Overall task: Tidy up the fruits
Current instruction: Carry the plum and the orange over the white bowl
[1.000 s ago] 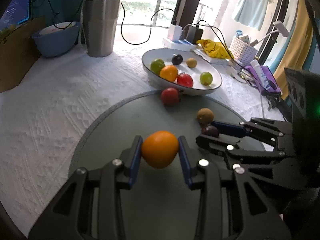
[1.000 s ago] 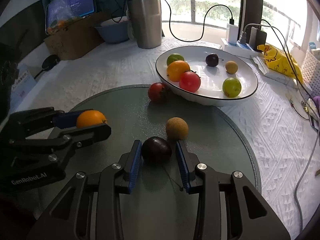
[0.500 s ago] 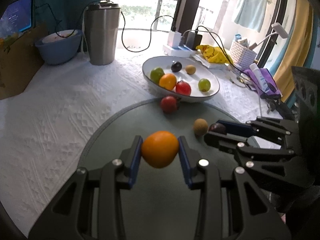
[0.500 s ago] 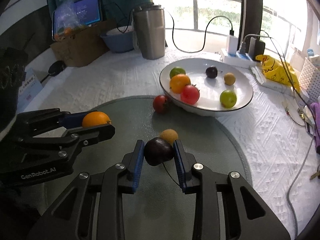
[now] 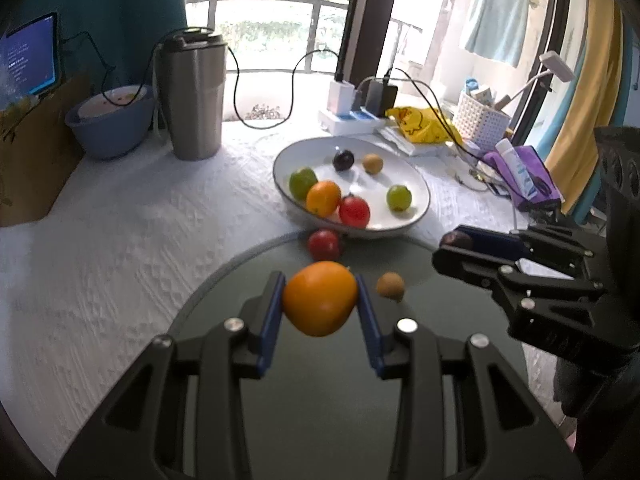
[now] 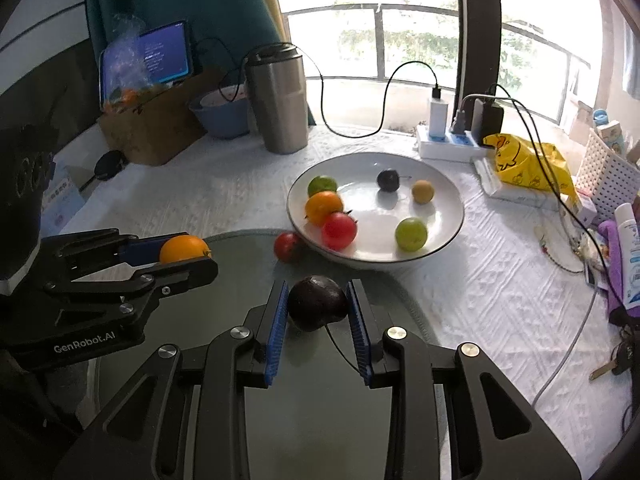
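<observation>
orange [image 5: 320, 298] clamped between left gripper [image 5: 320, 308] pads, lifted off dark mat [image 5: 340, 400]. dark plum [image 6: 318, 307] pinched in right gripper [image 6: 318, 312], just closed on it, stem trailing back toward camera. both roundish, no clear long axis. plate [image 6: 448, 236] well ahead.

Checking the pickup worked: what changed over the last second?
Right gripper closed on the dark plum; both grippers rose, lifting it and the left gripper's orange off the mat. The white bowl, its fruit, and the mat's tomato stayed put.
</observation>
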Motion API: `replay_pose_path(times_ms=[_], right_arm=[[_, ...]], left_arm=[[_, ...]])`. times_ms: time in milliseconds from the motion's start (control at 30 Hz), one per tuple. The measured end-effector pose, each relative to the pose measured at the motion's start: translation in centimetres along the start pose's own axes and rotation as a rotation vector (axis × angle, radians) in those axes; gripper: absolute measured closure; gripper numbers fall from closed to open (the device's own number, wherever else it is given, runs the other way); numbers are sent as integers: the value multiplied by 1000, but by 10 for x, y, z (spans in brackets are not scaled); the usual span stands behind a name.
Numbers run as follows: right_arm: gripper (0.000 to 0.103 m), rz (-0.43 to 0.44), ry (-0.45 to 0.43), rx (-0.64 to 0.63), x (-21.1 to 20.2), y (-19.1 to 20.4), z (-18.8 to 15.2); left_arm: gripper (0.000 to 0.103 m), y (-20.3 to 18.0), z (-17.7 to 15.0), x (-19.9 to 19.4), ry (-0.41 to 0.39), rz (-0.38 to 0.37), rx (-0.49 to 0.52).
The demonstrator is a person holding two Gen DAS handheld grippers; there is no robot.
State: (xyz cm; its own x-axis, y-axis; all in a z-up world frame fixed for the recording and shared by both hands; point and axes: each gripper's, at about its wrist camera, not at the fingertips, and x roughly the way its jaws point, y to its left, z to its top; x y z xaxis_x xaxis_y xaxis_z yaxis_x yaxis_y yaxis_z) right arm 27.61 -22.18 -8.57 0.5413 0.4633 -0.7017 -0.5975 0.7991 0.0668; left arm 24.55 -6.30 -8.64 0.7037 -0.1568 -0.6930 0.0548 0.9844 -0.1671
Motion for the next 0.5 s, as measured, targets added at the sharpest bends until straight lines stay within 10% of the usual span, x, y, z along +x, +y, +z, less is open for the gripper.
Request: replay_pose_path(times_ms=[500], right_arm=[[71, -39, -27, 18, 9, -28, 36]], left_arm=[[66, 7, 41, 27, -12, -41, 20]])
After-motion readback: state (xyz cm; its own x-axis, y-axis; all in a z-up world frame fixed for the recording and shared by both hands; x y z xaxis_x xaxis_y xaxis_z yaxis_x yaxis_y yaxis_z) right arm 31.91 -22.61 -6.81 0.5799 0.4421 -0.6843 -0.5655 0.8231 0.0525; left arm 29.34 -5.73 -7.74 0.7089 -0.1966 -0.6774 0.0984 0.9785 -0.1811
